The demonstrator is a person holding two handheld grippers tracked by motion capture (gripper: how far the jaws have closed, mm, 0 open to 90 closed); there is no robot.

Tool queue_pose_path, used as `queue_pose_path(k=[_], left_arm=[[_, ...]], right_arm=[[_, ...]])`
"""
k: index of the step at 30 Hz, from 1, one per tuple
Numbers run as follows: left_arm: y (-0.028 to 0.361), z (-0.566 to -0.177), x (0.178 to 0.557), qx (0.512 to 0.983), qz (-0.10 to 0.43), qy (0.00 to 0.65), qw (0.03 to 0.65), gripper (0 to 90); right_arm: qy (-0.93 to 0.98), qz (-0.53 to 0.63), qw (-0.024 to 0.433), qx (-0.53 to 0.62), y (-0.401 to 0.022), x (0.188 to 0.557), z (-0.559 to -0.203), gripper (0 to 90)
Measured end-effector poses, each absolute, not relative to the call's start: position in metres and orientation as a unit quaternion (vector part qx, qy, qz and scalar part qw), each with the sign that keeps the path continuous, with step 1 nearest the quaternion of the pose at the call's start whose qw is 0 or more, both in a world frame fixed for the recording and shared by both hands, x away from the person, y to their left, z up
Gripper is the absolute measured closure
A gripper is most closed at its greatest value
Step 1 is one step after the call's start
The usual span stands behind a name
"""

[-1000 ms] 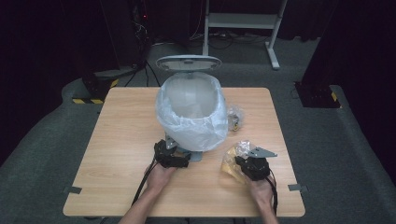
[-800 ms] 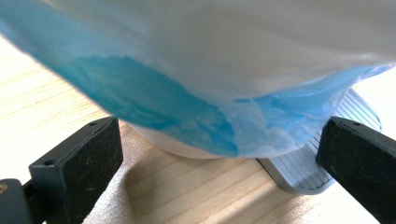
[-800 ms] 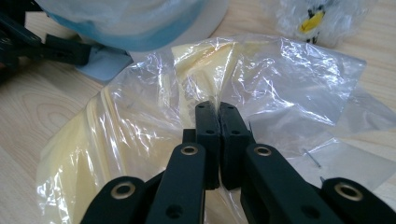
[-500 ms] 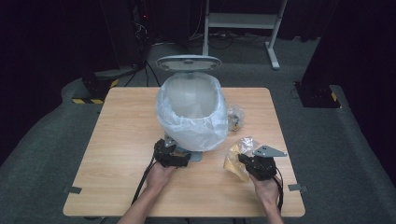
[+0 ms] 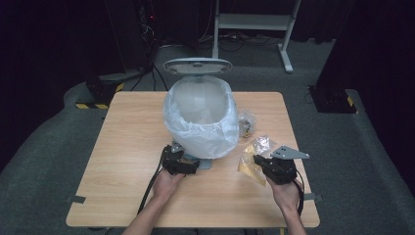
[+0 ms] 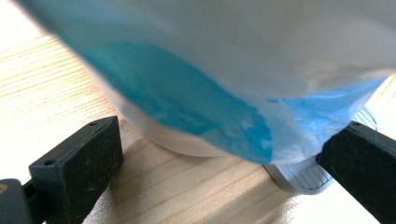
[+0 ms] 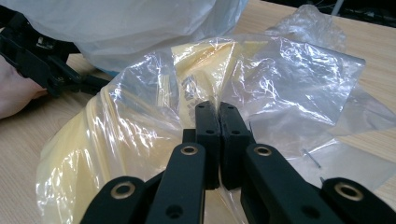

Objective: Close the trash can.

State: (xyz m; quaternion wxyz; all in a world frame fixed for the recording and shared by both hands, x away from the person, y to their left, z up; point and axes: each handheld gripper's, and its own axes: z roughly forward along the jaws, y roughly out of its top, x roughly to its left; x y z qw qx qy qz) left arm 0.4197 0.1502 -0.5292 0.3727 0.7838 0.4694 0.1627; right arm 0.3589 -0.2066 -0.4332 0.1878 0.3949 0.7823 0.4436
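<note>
At the centre of the high view a white plastic bin lined with a translucent white plastic bag (image 5: 203, 120) stands on the light wooden table (image 5: 122, 142), its grey oval lid (image 5: 198, 65) raised behind it toward the top of the frame. The left gripper (image 5: 182, 164) sits just below the bin at lower centre, its jaws pointing toward the grey pedal (image 5: 204, 163) at the foot of the bin. In the left gripper view the two black jaws stand wide apart at the lower left and lower right corners, released, with the bag-covered bin base (image 6: 224, 88) across the upper frame between and beyond them and the ribbed grey pedal (image 6: 299, 175) just beside the right-hand jaw; whether that jaw touches the pedal cannot be told. At the lower right of the high view the right gripper (image 5: 266, 164) is clenched on a crumpled clear and yellow plastic wrapper (image 5: 254, 156), which lies just left of it, close to the right side of the bin. In the right gripper view the jaws meet at centre frame, pinching the wrapper's film (image 7: 154, 116), which spreads across the middle of the picture. A second small crumpled clear wrapper (image 5: 246, 121) lies on the table near the bin's right side, above the held one.
</note>
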Motion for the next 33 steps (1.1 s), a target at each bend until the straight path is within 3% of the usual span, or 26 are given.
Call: queue_pose_path(k=[14,33], left_arm=[[0.151,-0.529,0.420,0.784,0.158,0.470,0.373,0.7],[0.151,-0.529,0.420,0.784,0.158,0.470,0.373,0.7]], right_arm=[[0.777,0.460,0.180,0.390,-0.210,0.358,-0.420,88.5],[0.767,0.494,0.192,0.361,-0.214,0.363,-0.368,88.6]])
